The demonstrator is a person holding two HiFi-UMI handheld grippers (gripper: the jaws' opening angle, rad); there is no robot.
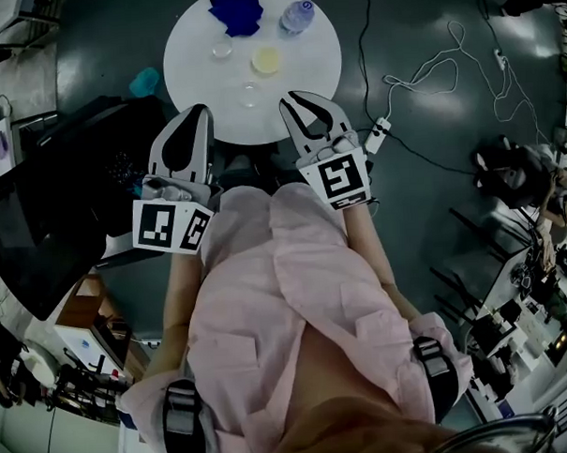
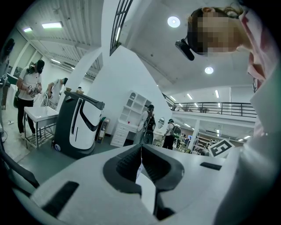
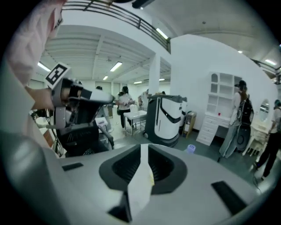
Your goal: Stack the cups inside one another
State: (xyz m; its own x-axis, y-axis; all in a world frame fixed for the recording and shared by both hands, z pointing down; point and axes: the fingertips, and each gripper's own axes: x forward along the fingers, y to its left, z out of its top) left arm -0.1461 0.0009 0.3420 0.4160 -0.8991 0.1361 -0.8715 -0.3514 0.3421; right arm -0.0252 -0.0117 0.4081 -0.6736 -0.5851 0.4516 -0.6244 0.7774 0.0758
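The cups stand on a round white table (image 1: 315,88) at the top of the head view: a small clear cup (image 1: 222,49), a yellowish cup (image 1: 266,60) and another clear cup (image 1: 248,89) nearer the front edge. Both grippers are held close to the person's chest, short of the table's near edge, and point toward it. My left gripper (image 1: 201,110) is shut with nothing in it; in its own view the jaws meet along a thin seam (image 2: 141,149). My right gripper (image 1: 290,98) is likewise shut and holds nothing (image 3: 144,149). Neither gripper view shows the cups.
A dark blue crumpled item (image 1: 237,12) and a clear bottle (image 1: 296,17) sit at the table's far side. A teal object (image 1: 145,81) lies on the floor left of the table, and white cables (image 1: 427,69) run on the right. A white-and-dark machine (image 3: 166,118) and people stand farther off.
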